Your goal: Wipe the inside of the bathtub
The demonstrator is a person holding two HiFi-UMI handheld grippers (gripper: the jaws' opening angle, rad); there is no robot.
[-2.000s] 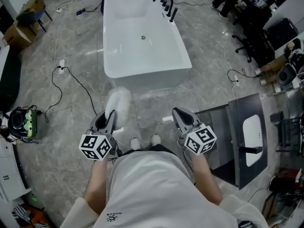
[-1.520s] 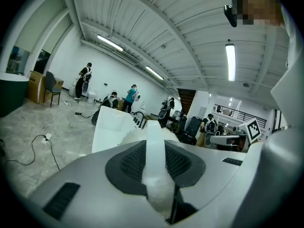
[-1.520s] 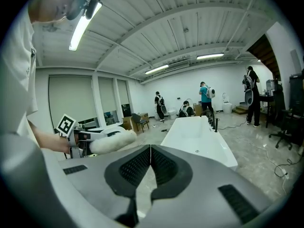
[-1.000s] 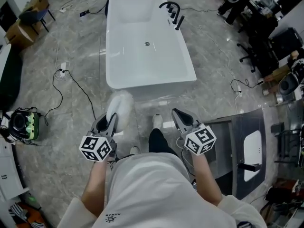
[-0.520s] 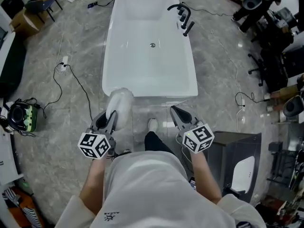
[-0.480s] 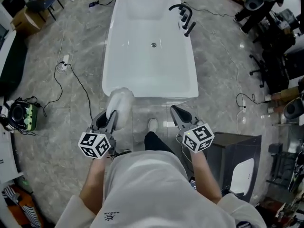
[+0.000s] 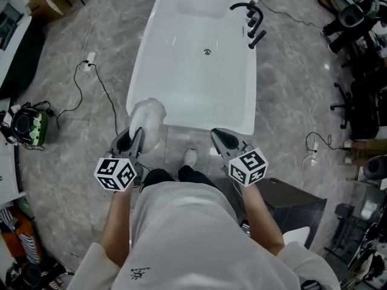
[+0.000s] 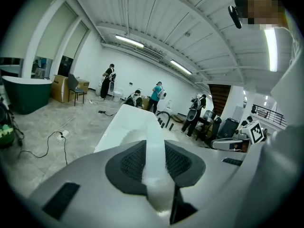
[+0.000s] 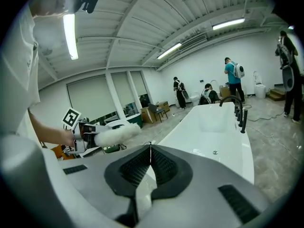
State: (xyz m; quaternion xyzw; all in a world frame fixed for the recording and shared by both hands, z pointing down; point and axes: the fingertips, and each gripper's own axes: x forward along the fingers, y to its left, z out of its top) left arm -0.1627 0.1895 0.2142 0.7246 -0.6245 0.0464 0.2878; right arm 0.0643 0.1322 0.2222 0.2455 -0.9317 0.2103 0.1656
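Observation:
The white bathtub lies lengthwise ahead in the head view, with a drain and a black faucet on its right rim. My left gripper is shut on a fluffy white duster, which hangs just before the tub's near left corner. In the left gripper view the duster is pinched between the jaws, with the bathtub beyond. My right gripper is shut and holds nothing, just short of the tub's near rim. The right gripper view shows its tips meeting, the bathtub and the duster.
Cables trail over the marble floor left of the tub. A black and green device sits far left. A dark cabinet stands at my lower right, office chairs further right. A shoe is by the tub's foot. People stand far behind.
The person has walked up to the tub, so its near end now lies just ahead of both grippers. Both grippers kept their pose; the left one still holds the duster.

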